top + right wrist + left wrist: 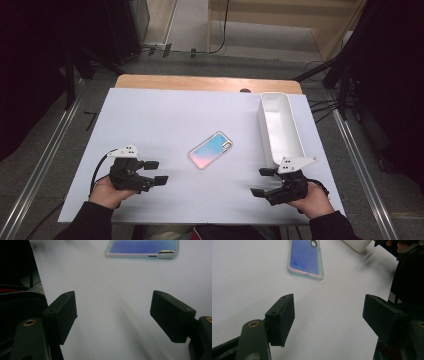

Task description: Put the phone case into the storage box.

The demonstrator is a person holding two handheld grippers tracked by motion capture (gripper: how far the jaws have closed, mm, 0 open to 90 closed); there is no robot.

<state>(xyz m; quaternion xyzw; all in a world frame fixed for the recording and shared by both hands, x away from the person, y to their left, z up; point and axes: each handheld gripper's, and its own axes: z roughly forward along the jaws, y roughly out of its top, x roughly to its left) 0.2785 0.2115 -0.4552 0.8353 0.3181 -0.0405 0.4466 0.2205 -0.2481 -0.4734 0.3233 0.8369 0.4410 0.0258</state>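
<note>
Two gloveless hands low over the white sheet (165, 107), each carrying a black gripper: left gripper (159, 172) on the near left of the phone case, right gripper (262, 182) on its near right, both apart from it. Jaws of both standing wide, nothing between them, bare sheet showing through the gap in each gripper view. Iridescent phone case (211, 149), pink running to blue, flat and diagonal mid-sheet, camera cut-out toward the far right; seen again ahead of the left gripper (328, 316) as a blue slab (305, 260), and ahead of the right gripper (113, 317) along the top edge (142, 248). White bin (280, 131), long, open-topped, seemingly empty, to the right of the case, near end just beyond the right gripper. Likely step: picking up the case, probably for the bin. Best approached low and square across the short width, pads on the side edges, since a thin flat shell may skid or flex. No brand, label or legible writing anywhere.
</note>
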